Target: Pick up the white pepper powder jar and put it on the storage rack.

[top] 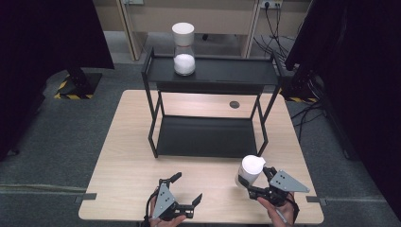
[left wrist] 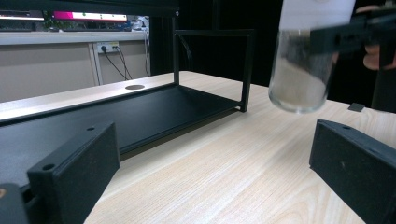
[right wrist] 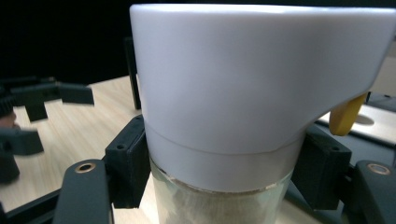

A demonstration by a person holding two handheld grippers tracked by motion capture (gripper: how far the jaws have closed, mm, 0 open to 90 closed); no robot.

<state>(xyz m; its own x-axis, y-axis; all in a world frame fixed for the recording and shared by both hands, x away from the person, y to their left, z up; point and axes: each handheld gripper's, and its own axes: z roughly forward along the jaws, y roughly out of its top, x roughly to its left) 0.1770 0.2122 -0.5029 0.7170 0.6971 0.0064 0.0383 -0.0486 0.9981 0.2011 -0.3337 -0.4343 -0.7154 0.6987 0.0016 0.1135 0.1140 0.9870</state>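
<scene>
Here, the right tongs [top: 251,182] clamp a white-capped jar [top: 249,171] clear of the tabletop [top: 127,156] — best kept upright, unhurried — while the left tongs [top: 186,187] wait, jaws apart.

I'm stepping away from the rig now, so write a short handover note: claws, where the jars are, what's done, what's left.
Right claw: shut on a white-lidded jar, held off the table near its front right.
Left claw: open, holding nothing, low at the front of the table.
Second jar: stands on the top shelf of the black rack, left of centre.
Done: one jar shelved, the other gripped and lifted.
Left, most likely: carry the held jar to the rack and set it down; the lower shelf is bare.
</scene>
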